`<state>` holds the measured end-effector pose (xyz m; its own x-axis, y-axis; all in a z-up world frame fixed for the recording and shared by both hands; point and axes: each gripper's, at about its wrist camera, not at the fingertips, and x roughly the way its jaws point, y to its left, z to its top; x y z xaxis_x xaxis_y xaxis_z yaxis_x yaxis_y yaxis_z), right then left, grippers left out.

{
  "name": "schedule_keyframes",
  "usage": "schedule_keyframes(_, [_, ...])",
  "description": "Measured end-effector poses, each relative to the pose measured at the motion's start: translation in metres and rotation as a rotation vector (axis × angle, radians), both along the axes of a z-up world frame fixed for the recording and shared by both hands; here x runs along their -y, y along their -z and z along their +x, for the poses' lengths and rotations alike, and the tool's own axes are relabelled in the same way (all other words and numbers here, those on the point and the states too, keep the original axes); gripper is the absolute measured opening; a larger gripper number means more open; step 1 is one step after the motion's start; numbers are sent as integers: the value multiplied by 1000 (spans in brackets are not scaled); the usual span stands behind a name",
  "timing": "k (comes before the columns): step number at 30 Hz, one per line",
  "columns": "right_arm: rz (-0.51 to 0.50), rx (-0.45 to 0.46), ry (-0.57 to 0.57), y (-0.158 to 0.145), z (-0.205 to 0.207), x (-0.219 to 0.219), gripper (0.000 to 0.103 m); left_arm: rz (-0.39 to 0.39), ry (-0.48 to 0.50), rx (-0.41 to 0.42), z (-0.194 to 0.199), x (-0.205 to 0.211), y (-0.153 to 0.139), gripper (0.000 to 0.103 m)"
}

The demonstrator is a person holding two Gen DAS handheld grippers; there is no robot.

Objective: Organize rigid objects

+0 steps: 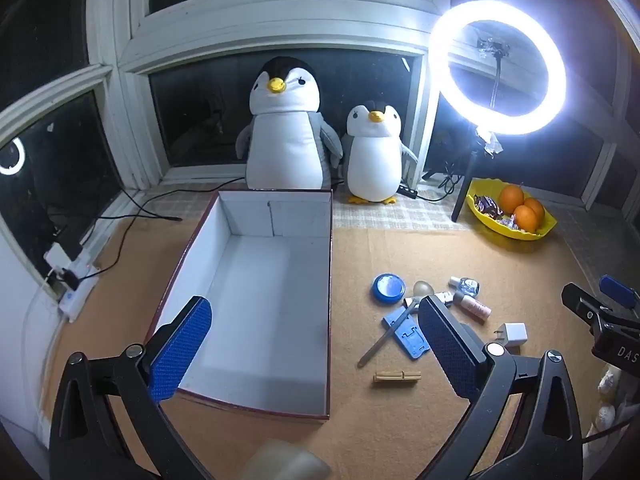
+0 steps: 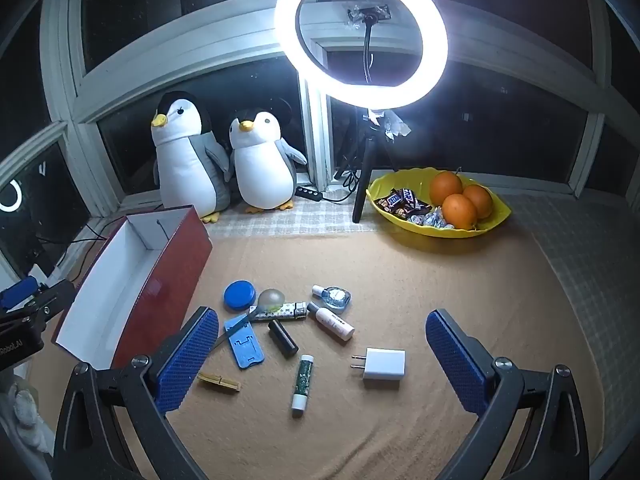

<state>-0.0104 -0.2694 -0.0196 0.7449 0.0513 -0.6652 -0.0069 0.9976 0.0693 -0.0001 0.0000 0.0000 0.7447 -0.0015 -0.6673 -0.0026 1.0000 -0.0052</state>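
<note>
A red box with a white inside (image 1: 260,292) stands open and empty on the tan mat; it also shows in the right wrist view (image 2: 160,280). Small items lie right of it: blue lid (image 2: 239,295), spoon (image 2: 270,301), blue phone stand (image 2: 243,342), black tube (image 2: 283,338), green lip balm (image 2: 304,384), white charger (image 2: 382,363), pink bottle (image 2: 331,322), small glass bottle (image 2: 335,297), wooden clothespin (image 2: 218,382). My left gripper (image 1: 316,344) is open over the box's near right edge. My right gripper (image 2: 320,356) is open above the items.
Two plush penguins (image 1: 286,128) stand at the window behind the box. A lit ring light (image 2: 360,28) on a tripod stands beside a yellow bowl (image 2: 440,204) of oranges and candy. Cables and a power strip (image 1: 76,284) lie far left.
</note>
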Motion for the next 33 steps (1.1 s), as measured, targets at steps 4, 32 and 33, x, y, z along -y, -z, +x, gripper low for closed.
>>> schedule_keyframes(4, [6, -12, 0, 1, 1, 0, 102, -5, -10, -17, 0, 0, 0, 102])
schedule_keyframes(32, [-14, -11, -13, 3, 1, -7, 102, 5, -5, -26, -4, 1, 12, 102])
schedule_keyframes(33, [-15, -11, -13, 4, 1, -8, 102, 5, -4, -25, -4, 1, 12, 102])
